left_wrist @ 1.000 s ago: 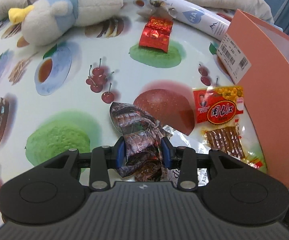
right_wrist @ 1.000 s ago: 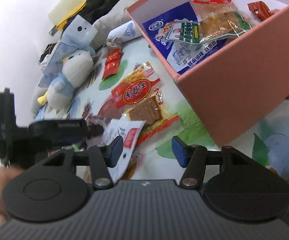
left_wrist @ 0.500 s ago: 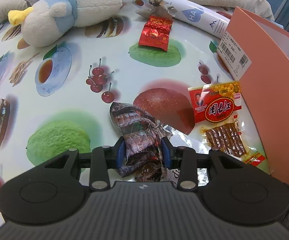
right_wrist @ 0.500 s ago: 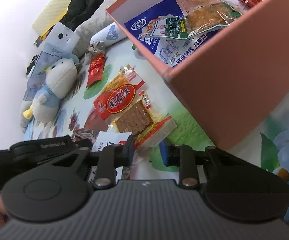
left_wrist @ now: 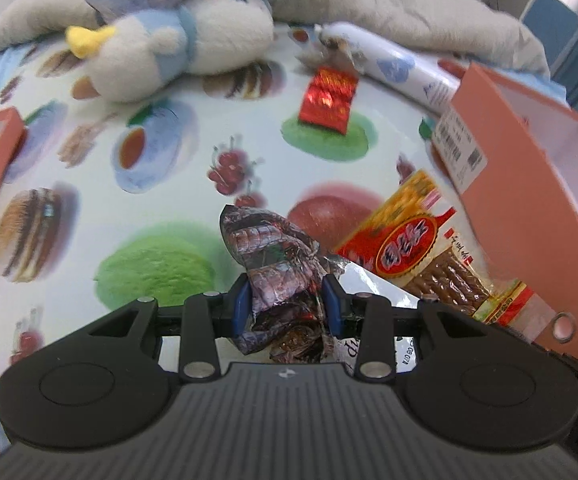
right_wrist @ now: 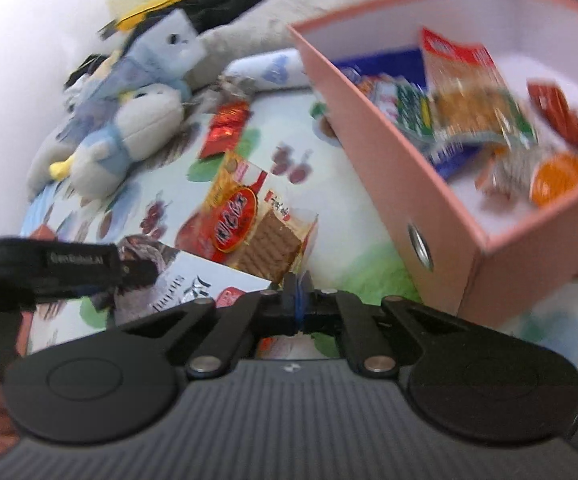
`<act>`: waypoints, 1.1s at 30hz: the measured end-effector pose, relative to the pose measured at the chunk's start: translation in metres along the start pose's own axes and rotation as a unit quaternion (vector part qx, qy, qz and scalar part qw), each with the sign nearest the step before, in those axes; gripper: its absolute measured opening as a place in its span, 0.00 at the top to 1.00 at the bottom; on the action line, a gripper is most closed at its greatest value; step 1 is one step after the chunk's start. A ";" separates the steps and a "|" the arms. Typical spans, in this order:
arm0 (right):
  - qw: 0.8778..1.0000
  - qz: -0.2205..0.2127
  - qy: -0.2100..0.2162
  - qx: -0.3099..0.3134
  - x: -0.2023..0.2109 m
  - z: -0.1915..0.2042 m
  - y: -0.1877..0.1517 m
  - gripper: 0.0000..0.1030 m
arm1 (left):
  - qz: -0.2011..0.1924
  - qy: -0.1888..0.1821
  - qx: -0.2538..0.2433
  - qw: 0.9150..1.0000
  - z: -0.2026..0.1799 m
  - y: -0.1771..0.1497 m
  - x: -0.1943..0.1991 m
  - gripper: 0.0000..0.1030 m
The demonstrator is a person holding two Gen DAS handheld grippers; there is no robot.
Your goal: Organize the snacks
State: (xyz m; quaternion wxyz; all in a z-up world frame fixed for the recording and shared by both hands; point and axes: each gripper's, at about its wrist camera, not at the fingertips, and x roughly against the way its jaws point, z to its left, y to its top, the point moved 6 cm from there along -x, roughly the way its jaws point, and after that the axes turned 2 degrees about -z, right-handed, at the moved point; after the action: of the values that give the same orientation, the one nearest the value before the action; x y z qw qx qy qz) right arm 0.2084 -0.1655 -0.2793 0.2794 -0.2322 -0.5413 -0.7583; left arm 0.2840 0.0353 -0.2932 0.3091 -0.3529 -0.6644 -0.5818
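here both jaws pinch snacks: dark wrapper (left_wrist: 277, 264), red packet (right_wrist: 249, 224).

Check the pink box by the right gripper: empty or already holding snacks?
Holding snacks. The right wrist view shows several packets lying inside the pink box, including an orange-red packet; blur hides the details.

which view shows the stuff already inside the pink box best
The right wrist view. It looks down into the open pink box, showing several snack packets lying inside, though blurred by motion. The left wrist view shows only the box's outer wall, barcode label and a strip of pale inner wall, no contents.
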 end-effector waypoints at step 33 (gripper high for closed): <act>0.996 -0.004 0.057 0.070 0.059 -0.003 0.066 0.97 | -0.043 -0.022 -0.017 0.999 -0.025 0.047 0.076 0.58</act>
State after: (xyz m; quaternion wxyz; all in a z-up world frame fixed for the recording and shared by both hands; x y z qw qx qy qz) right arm 0.2093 -0.1953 -0.1963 0.3223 -0.1661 -0.5770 -0.7319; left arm 0.2808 0.0219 -0.2015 0.2632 -0.3424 -0.6754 -0.5977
